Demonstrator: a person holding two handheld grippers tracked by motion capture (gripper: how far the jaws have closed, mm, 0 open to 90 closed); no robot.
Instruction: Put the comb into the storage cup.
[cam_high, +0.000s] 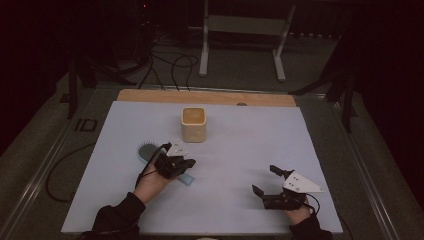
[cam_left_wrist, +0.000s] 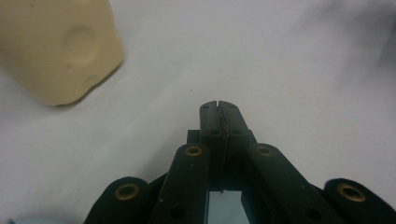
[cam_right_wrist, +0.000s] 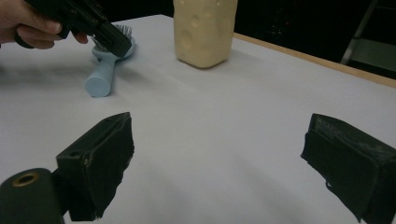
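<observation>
Nearest, the open right gripper idles while the left gripper, clamped shut on nothing, hovers over the light, rigid blue hairbrush at the surface's nine o'clock, best grasped mid-handle.

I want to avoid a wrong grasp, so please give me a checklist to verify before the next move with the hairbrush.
1. Left hand-held gripper open for grasping: not ok, jaws shut, nothing between.
2. Blue hairbrush lying on the white sheet: ok.
3. Cream container upright, apart from the hairbrush: ok.
4. Right hand-held gripper open, away from the hairbrush: ok.
5. Container empty: cannot tell.
</observation>
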